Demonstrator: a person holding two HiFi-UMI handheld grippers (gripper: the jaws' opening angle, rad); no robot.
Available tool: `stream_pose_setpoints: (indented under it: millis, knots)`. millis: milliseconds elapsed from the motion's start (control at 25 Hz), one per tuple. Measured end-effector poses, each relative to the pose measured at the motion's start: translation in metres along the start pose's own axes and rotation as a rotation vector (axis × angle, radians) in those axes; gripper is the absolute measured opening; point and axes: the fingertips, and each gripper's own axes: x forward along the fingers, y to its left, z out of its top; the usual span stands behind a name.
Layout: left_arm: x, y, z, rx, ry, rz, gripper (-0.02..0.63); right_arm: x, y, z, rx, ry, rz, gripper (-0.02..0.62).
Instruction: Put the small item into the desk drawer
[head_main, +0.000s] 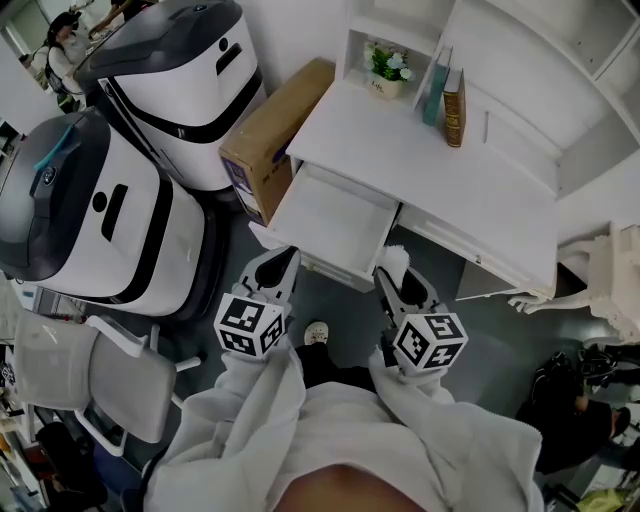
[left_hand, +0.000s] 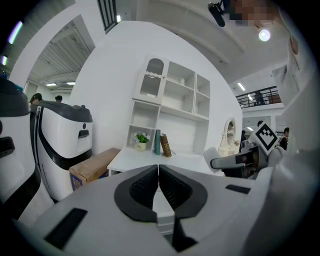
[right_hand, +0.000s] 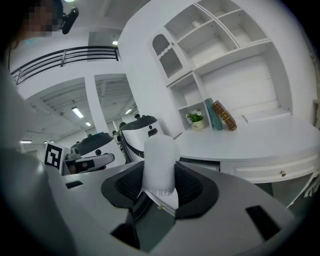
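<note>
The right tool (right_hand: 161, 187) is grasping the small white item (right_hand: 160, 160), which is standing upright between its jaws. The item is sitting just outside the front edge of the open drawer (head_main: 335, 215) under the white tabletop (head_main: 430, 165). The left tool (left_hand: 158, 175) is hovering alongside, clenched on nothing.

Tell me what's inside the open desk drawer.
Nothing shows in the drawer: the floor in view looks bare and white. Its back end runs under the desktop, so that part is hidden.
</note>
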Motion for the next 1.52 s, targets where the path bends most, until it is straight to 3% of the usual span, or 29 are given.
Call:
stream_pose_setpoints:
  millis: [320,600,1040,1520]
  knots:
    - [0.021,0.008,-0.01,-0.01,0.039,-0.045,0.017,0.018,-0.015,-0.003,-0.005,0.047,-0.026,0.189]
    - [0.036,0.003,-0.035,-0.059,0.087,-0.037,0.017,0.037,-0.037,-0.014,-0.115,0.17,0.007,0.189]
    - [0.071,0.042,-0.02,-0.111,0.079,0.134,0.017,0.115,-0.062,-0.006,-0.237,0.334,0.158,0.189]
    - [0.071,0.064,-0.044,-0.195,0.141,0.295,0.017,0.189,-0.072,-0.047,-0.415,0.526,0.31,0.189]
